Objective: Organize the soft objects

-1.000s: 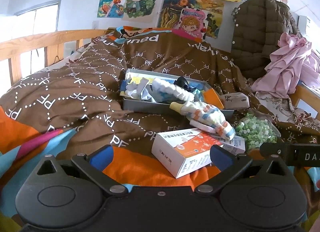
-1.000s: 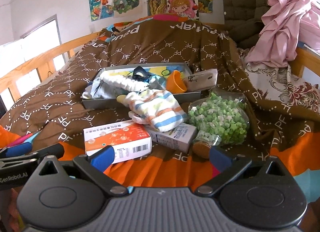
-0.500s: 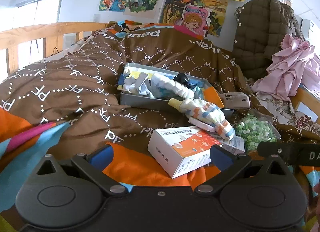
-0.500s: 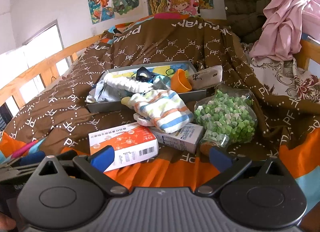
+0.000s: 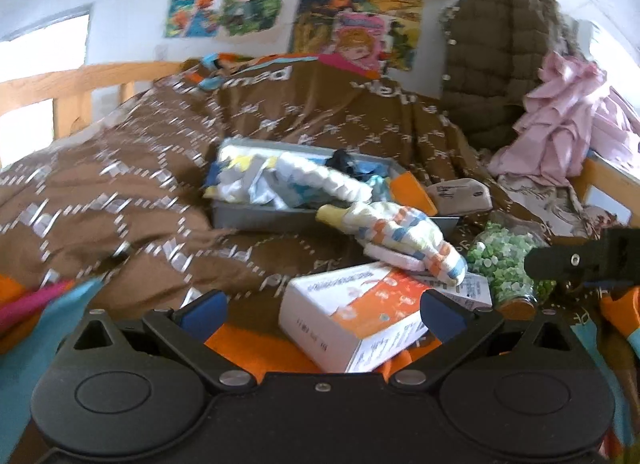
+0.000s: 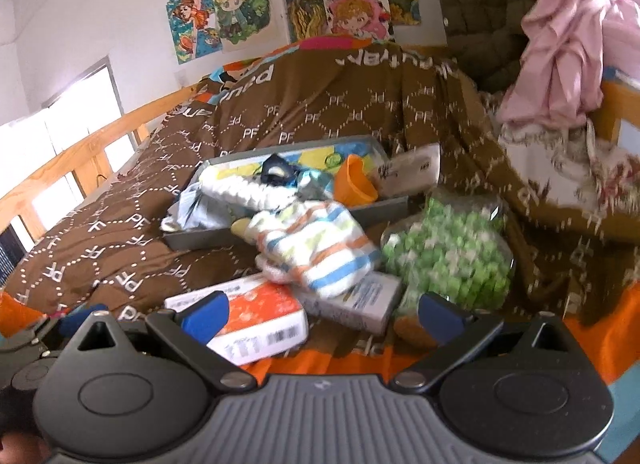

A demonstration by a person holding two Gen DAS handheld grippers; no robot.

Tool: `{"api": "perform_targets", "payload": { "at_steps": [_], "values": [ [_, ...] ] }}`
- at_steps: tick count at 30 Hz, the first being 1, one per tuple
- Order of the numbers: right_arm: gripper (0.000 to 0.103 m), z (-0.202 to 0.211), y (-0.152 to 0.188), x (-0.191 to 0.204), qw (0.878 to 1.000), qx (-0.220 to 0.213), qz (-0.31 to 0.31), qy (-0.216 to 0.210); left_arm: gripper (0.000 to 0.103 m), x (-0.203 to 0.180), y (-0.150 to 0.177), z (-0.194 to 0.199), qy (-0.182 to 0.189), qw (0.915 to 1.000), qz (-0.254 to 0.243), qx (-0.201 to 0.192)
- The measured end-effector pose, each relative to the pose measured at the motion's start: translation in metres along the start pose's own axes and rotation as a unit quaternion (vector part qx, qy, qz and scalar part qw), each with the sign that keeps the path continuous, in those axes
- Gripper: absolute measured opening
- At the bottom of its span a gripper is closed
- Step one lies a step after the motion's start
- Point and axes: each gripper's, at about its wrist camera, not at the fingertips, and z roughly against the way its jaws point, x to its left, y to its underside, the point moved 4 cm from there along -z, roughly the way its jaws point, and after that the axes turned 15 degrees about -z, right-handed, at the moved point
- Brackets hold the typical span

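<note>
A striped sock (image 5: 404, 238) (image 6: 316, 250) lies on the brown quilt, draped over the front edge of a grey tray (image 5: 256, 218) (image 6: 200, 238) and onto two boxes. The tray holds a white fluffy band (image 5: 324, 180) (image 6: 244, 192), a dark small item and other soft pieces. My left gripper (image 5: 322, 312) is open and empty, low over the orange-and-white box (image 5: 352, 318). My right gripper (image 6: 320, 314) is open and empty, just short of the boxes and the sock.
A clear bag of green pieces (image 5: 508, 264) (image 6: 448, 256) lies right of the sock. An orange cup (image 6: 354, 184) and a beige pouch (image 5: 460, 194) sit at the tray's right end. A smaller white box (image 6: 352, 300) lies under the sock. Wooden rails (image 6: 80, 152) edge the bed; pink clothes (image 6: 568, 48) hang at right.
Both grippers have moved forward toward the boxes and sock, which look nearer and larger. Both stay open. The objects on the bed have not moved.
</note>
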Motion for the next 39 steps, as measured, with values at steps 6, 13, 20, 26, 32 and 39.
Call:
{"api": "perform_targets", "payload": {
  "at_steps": [6, 13, 20, 26, 32, 39],
  "values": [
    [0.103, -0.029, -0.018, -0.004, 1.000, -0.009, 0.028, 0.011, 0.102, 0.001, -0.008, -0.025, 0.032, 0.9989, -0.032, -0.013],
    [0.103, -0.066, -0.026, -0.009, 0.999, -0.001, 0.036, -0.005, 0.102, 0.006, -0.011, -0.050, 0.095, 0.9953, -0.020, -0.002],
    [0.103, -0.077, -0.025, 0.000, 0.997, -0.014, 0.060, -0.046, 0.102, 0.015, -0.020, -0.073, 0.150, 0.9886, 0.018, -0.002],
    [0.103, -0.087, -0.020, 0.008, 0.994, -0.010, 0.101, -0.045, 0.102, 0.044, -0.024, -0.106, 0.165, 0.9800, 0.106, 0.034],
    [0.102, -0.101, -0.017, 0.015, 0.990, -0.019, 0.128, -0.050, 0.102, 0.055, -0.024, -0.137, 0.201, 0.9643, 0.161, 0.061],
    [0.084, -0.125, -0.010, 0.021, 0.986, 0.002, 0.160, -0.048, 0.090, 0.056, -0.015, -0.164, 0.267, 0.9317, 0.234, 0.075]
  ]
}}
